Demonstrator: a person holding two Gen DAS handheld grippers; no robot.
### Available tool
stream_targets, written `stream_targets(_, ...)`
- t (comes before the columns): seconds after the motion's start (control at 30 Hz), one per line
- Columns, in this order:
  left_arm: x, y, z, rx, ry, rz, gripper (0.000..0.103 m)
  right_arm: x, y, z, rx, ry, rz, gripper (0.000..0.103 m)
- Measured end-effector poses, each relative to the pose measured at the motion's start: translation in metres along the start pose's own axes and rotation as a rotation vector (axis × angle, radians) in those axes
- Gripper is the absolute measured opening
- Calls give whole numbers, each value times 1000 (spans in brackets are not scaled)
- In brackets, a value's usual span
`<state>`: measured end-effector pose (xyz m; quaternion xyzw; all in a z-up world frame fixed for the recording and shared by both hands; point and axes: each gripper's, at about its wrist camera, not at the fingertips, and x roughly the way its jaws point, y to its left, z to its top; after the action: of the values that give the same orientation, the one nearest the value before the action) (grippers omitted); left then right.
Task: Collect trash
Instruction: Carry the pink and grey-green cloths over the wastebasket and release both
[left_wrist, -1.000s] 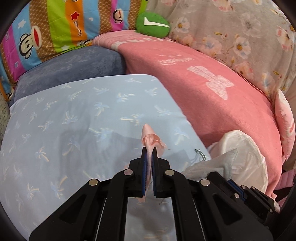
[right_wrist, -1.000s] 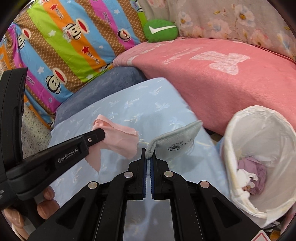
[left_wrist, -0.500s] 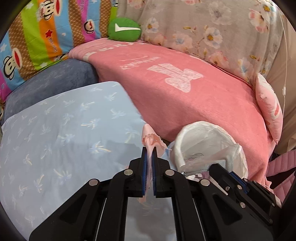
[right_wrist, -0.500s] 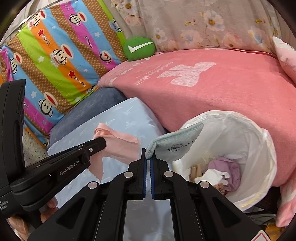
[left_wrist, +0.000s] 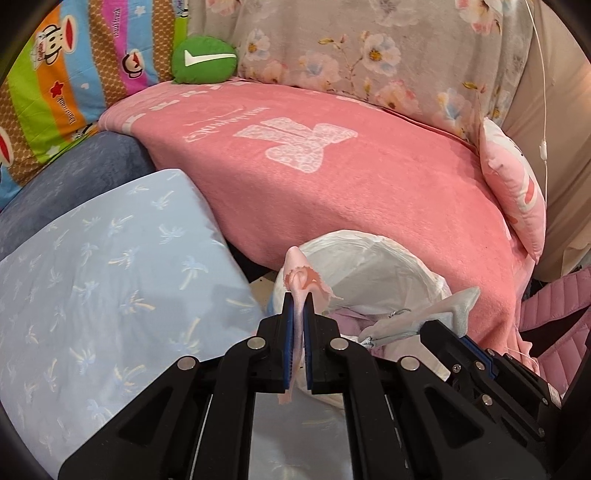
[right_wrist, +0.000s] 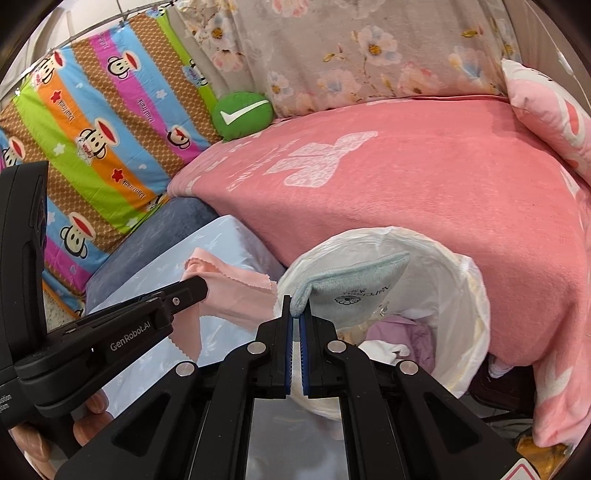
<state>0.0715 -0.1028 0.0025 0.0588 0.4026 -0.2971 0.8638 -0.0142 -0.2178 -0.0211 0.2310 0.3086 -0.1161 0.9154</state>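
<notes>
Two hand-held grippers are at work, each carrying one piece of trash, and there is one bin. The left gripper (left_wrist: 299, 314) has its jaws pressed together on a thin pink cloth scrap (left_wrist: 301, 275) with pinked edges; the scrap stands up above the jaw tips and a strip of it hangs down between the blue pads. The right gripper (right_wrist: 296, 314) is clamped on the edge of a pale grey-green pouch (right_wrist: 354, 291) printed with a small flower mark, which juts out to the right of the jaws.

The one trash bin (right_wrist: 469, 291) is lined with a white plastic bag and stands in the narrow gap between the pink blanket (right_wrist: 424, 192) and the light blue palm-print cushion (left_wrist: 110, 266). Its mouth is open and already holds crumpled lilac, white and tan scraps. In the right wrist view the pouch hangs over the bin's near rim, within the opening. The pink scrap sits at the bin's left rim in the left wrist view, just beside the cushion's corner.

Along the back lie one green round cushion (left_wrist: 204, 59) with a white tick, one striped monkey-print quilt (right_wrist: 96, 122), one floral cover (left_wrist: 369, 48) and one pink pillow (left_wrist: 513, 192). A bare finger (right_wrist: 88, 428) shows under the left gripper's body. The bin's far rim touches the blanket's drop; the near side stays open.
</notes>
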Motion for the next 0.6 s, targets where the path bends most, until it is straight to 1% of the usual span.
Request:
stream_targets(0.27,13,-29,5,34,25,-34,6,-7,-27,10,28,-24,-28,3)
stream_targets(0.43,22,-33,6,21,60,-41,7,-7,-38,13,37,-28,-36,3)
stream_targets(0.47,23,-32,6,17,61,-35,12,-6,-40,13,38,-28,-39,3)
stream_targets(0.5,23,-32,6,16,59,-29,22,-6,-41,14,39,-29,-41,3)
stream_targets(0.53,23,-31,6,15,52,-20,29,-6,-43,15,40,-29,-42,3)
stream_targets(0.57,21,-30,6,13,40,-12,39,-5,-44,16,41,-30,-43,3)
stream_targets(0.6,19,-29,6,12,27,-6,45,-5,-46,17,41,-31,-45,3)
